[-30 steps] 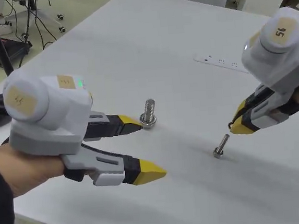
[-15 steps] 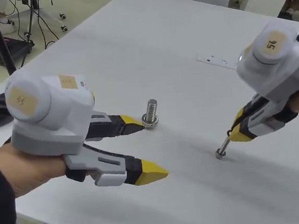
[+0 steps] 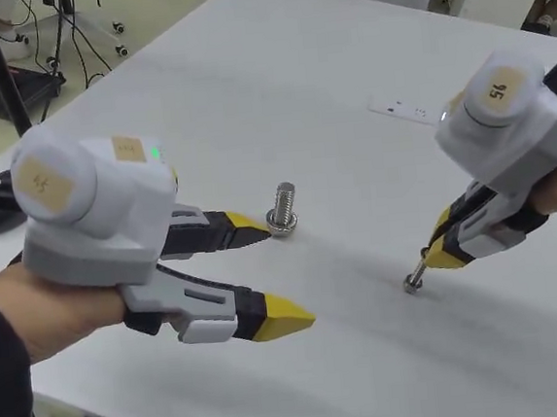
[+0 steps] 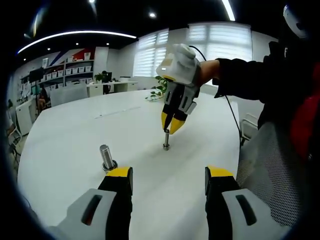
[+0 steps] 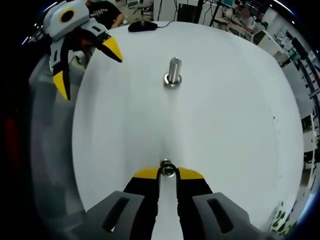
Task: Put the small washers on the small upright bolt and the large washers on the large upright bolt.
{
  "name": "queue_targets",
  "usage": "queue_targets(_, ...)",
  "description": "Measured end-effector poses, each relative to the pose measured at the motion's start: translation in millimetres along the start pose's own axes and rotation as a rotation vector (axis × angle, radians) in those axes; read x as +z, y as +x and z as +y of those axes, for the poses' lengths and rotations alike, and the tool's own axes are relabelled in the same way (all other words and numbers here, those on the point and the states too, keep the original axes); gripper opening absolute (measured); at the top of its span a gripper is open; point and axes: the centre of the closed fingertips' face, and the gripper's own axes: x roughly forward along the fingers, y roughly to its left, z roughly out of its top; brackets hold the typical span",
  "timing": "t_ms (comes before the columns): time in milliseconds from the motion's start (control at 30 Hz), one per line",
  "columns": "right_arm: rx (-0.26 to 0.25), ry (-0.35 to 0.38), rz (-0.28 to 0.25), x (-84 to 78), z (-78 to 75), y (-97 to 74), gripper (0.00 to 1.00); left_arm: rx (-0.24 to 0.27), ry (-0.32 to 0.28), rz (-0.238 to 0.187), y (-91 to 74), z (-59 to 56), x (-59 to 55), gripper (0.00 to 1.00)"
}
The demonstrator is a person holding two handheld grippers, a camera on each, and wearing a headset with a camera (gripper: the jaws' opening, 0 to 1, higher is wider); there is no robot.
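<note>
- The small silver upright bolt (image 3: 413,277) (image 4: 166,140) stands on the white table (image 3: 343,56), well to the right of the large bolt.
- A small round silver piece (image 5: 167,169) sits at its top; whether it is a washer or the bolt's own end cannot be told.
- The right gripper (image 3: 436,251) (image 5: 167,172) (image 4: 171,124) comes down on that bolt from above, its 2 yellow-tipped jaws drawn nearly together and closed on the round piece from both sides.
- The large silver threaded upright bolt (image 3: 281,208) (image 4: 106,157) (image 5: 173,72) stands apart from it, with a wider metal ring at its foot.
- The left gripper (image 3: 279,275) (image 4: 169,174) (image 5: 87,70) hangs low over the table with its jaws spread wide and nothing between them; 1 tip lies just beside the large bolt's foot.
- A flat white power strip (image 3: 407,112) lies farther back on the table.
</note>
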Motion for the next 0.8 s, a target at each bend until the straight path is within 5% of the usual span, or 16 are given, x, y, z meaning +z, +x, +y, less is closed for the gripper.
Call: queue_targets(800, 0.019, 0.002, 0.029, -11.0, 0.5, 31.6, 0.14, 0.003, -0.005, 0.004, 2.5, 1.0, -0.9, 0.57)
